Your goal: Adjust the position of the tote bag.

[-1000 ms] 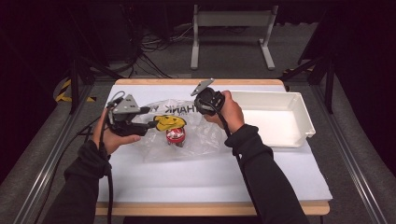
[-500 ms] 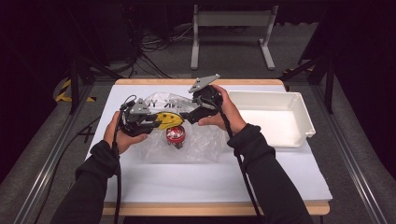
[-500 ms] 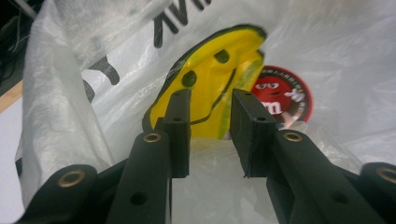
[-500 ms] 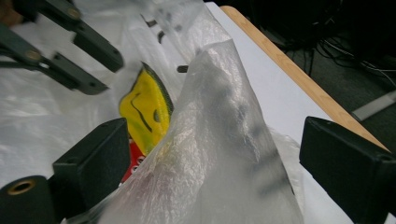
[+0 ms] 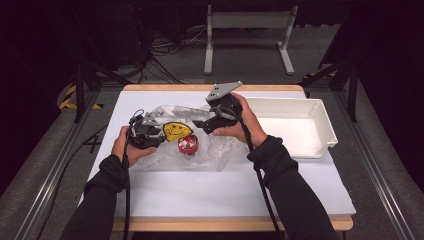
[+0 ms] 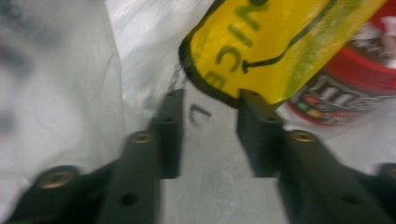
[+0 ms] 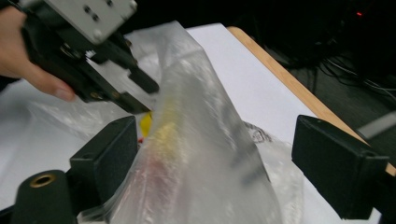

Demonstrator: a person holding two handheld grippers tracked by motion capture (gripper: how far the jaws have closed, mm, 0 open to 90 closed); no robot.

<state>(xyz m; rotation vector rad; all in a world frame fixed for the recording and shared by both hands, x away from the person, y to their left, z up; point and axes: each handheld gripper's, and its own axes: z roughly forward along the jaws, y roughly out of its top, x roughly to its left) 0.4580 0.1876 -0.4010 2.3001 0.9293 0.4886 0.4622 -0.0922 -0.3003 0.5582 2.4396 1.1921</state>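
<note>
High view, bag: a clear plastic bag (image 5: pixel 200 142) lies crumpled on the white counter (image 5: pixel 225 190), a yellow smiley print (image 5: pixel 177 131) on its film and a small red tub (image 5: pixel 188 145) inside it
High view, left claw: the left claw (image 5: pixel 162 134) sits low at the bag's left side, pointed in toward the print, probably to catch a layer of film at the mouth
High view, right claw: the right claw (image 5: pixel 200 124) is raised over the bag's top edge, likely placed to part the film from above
High view, room: a white tray (image 5: pixel 320 135) stands well apart to the right; bare counter lies in front of the bag; the wooden edge (image 5: pixel 210 87) is near behind it
Left gripper view, claw: jaws stand apart with nothing pinched; film lies flat beneath them and the print's black rim (image 6: pixel 210 88) touches the right jaw's tip
Left gripper view, tub: the red tub (image 6: pixel 355 74) sits just beyond the print, to the right
Right gripper view, claw: jaws wide apart, a lifted ridge of film (image 7: pixel 201 149) standing between them, touching the left jaw, not clamped
Right gripper view, other claw: the left claw (image 7: pixel 144 93) is seen beyond the ridge, its tips at the film
Right gripper view, edge: the counter's wooden edge (image 7: pixel 289 79) runs close on the right, so free room lies leftward
</note>
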